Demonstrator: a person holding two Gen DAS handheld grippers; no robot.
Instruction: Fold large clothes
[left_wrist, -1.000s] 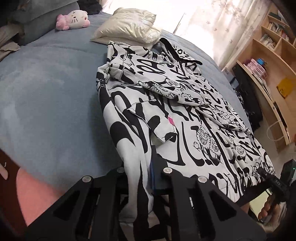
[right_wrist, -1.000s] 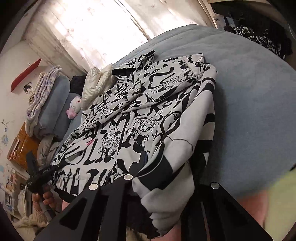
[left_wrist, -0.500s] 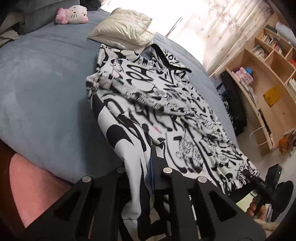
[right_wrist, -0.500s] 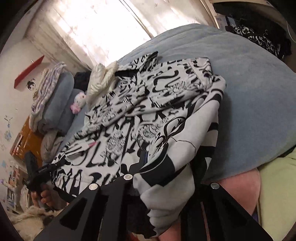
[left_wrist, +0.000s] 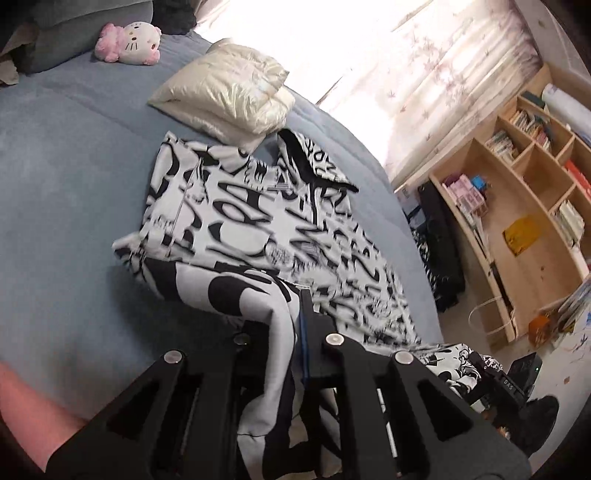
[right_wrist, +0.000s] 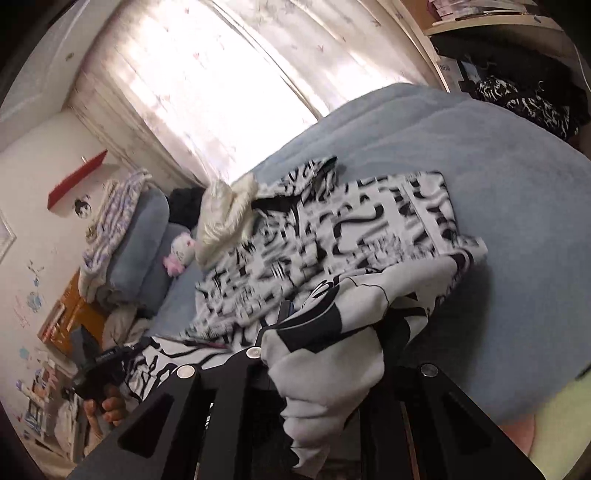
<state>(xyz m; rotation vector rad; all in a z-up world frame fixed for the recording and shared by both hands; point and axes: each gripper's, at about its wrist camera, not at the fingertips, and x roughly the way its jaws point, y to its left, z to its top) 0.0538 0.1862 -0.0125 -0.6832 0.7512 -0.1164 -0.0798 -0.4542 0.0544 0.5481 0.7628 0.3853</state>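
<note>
Legibly, only the letters "DAS" can be read, on the black body of the right gripper (left_wrist: 491, 373) where it shows at the lower right of the left wrist view; the big black lettering printed across the white garment (left_wrist: 258, 229) is smeared by blur and cannot be made out. Both near corners of the garment are hidden inside the tools: the left gripper (left_wrist: 295, 325) is clamped tight on one corner, cloth hanging down between its fingers, and the right gripper is closed on the other, a thick bunch of fabric spilling over it. Beyond the grippers the garment lies spread on the blue bed (left_wrist: 66, 192), its far end touching a cream pillow (left_wrist: 225, 92). A pink-and-white plush toy (left_wrist: 129, 42) sits further back, and a wooden bookshelf (left_wrist: 524, 206) is cut off at the frame's edge.
</note>
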